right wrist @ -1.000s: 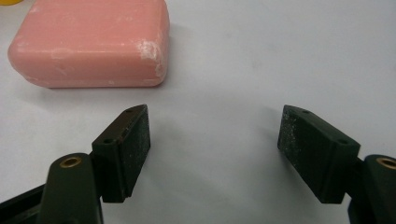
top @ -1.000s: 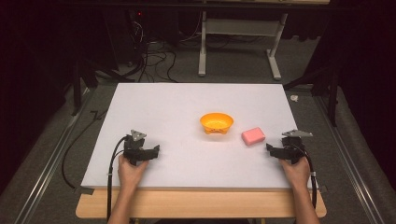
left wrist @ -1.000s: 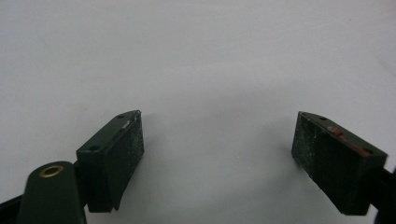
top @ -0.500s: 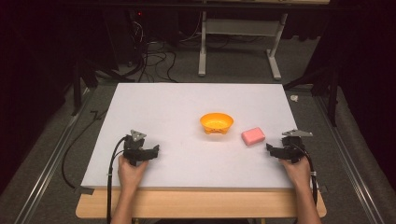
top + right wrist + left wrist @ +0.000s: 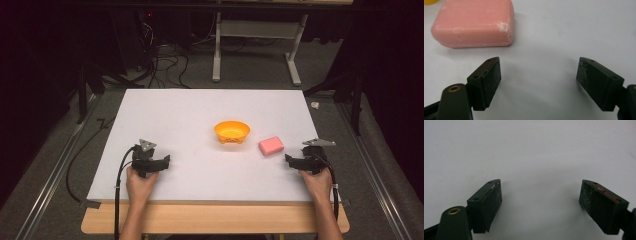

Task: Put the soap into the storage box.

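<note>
black tools [image 5: 289, 159], trailing cables

The counter [image 5: 200, 115] has a plain white top with a pale wooden front edge. The bowl [image 5: 232, 132] is bright orange. The soap bar [image 5: 474, 22] is pink with whitish scuffs at one corner. The fingers [image 5: 486, 82] are black and dusted with pale specks; the left gripper [image 5: 540, 205] has a reddish smear on one finger.

**Pink soap bar lying flat on the table**

The pink soap bar [image 5: 271, 145] is a rounded rectangle with whitish scuffs at one corner. It lies flat on the white table [image 5: 200, 115], just right of the orange bowl [image 5: 232, 132], not touching it.
</note>
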A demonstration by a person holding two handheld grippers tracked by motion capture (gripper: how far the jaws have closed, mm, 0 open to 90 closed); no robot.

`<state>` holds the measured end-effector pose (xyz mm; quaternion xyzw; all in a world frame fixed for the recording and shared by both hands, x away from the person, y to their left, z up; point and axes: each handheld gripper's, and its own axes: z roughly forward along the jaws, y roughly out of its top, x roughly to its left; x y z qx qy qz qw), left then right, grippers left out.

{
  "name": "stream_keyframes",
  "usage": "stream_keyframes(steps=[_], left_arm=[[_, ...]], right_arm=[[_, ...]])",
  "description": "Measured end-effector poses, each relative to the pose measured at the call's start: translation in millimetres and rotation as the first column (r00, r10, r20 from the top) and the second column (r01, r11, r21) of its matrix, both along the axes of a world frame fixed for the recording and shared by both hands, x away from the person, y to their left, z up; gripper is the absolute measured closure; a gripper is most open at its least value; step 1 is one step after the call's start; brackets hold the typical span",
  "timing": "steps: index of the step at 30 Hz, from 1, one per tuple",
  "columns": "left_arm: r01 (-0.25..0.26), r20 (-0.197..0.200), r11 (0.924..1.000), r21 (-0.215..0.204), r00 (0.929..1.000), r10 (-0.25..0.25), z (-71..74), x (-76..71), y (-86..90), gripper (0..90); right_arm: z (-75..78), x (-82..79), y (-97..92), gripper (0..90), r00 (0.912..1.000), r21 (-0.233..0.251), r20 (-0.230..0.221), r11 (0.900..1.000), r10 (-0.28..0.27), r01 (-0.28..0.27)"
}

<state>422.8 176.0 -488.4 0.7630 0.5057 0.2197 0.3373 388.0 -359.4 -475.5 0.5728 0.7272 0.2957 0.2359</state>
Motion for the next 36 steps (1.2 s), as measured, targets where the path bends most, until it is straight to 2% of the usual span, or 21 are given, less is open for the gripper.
stream_keyframes(steps=[5,14,21,33,36], left_arm=[[-0.005,0.001,1.0000,0.000,1.0000,0.005,0.0,0.0,0.1,18.9],[-0.007,0.001,1.0000,-0.001,1.0000,0.007,0.0,0.0,0.2,19.3],[-0.007,0.000,1.0000,-0.001,1.0000,0.007,0.1,0.0,0.4,19.4],[-0.010,0.001,1.0000,0.000,1.0000,0.010,0.1,-0.1,0.5,19.6],[-0.011,0.000,0.9999,0.000,0.9999,0.011,0.1,-0.1,0.6,19.6]], right_arm=[[8.2,-5.5,0.7,17.4,0.9993,0.031,0.039,0.9995,0.001,-0.002],[17.0,-7.4,9.5,13.6,0.9972,0.078,0.067,0.9962,0.033,-0.038],[26.1,-5.3,20.6,12.9,0.9941,0.084,0.081,0.9933,0.073,-0.080],[35.4,4.5,39.0,12.4,0.9897,0.072,0.093,0.9907,0.108,-0.115],[36.6,9.1,45.1,12.3,0.9898,0.070,0.082,0.9900,0.117,-0.123]])
